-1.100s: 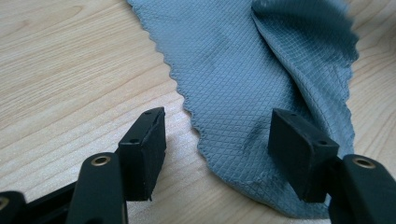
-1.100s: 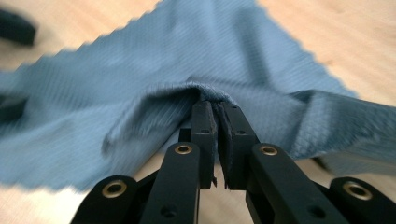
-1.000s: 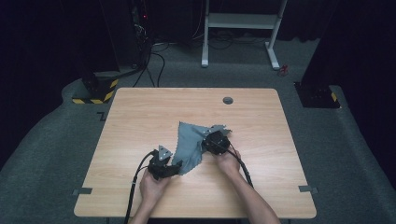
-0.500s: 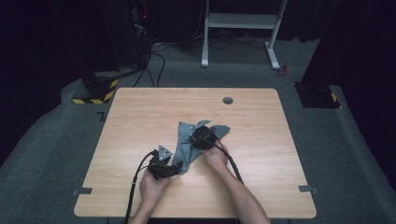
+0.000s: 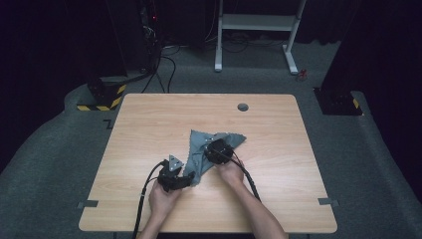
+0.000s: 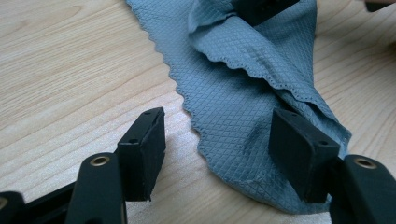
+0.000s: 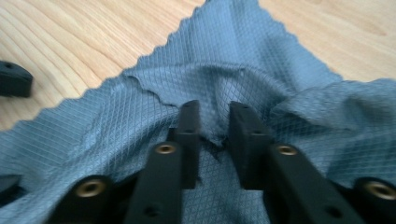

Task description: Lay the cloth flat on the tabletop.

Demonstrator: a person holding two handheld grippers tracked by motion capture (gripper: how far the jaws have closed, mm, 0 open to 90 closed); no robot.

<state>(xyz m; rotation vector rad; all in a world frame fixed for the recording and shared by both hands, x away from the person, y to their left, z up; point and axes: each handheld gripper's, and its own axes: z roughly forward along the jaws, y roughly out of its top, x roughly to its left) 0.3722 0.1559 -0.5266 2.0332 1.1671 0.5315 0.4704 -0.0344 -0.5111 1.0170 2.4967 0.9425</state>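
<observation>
A grey-blue quilted cloth (image 5: 199, 149) lies crumpled on the wooden table (image 5: 149, 124), with one flap folded over itself (image 6: 243, 51). My right gripper (image 5: 210, 150) sits on the cloth's middle. Its jaws (image 7: 214, 114) have just been closing and now pinch a raised fold of the cloth (image 7: 140, 112). My left gripper (image 5: 186, 179) rests at the cloth's near corner with its jaws wide apart (image 6: 217, 140). The cloth's scalloped edge runs between them, and the right-hand jaw lies on the fabric. The right gripper's tip (image 6: 261, 7) shows at the top of the left gripper view.
A round grey grommet (image 5: 243, 106) sits near the table's far edge. Cables trail from both grippers toward the near edge. Beyond the table stand a white desk frame (image 5: 259, 30) and dark equipment with yellow-black tape (image 5: 99, 97) on grey carpet.
The right hand has moved left across the cloth, from its right part toward the middle, and the cloth has bunched under it. The left gripper has stayed in place.
</observation>
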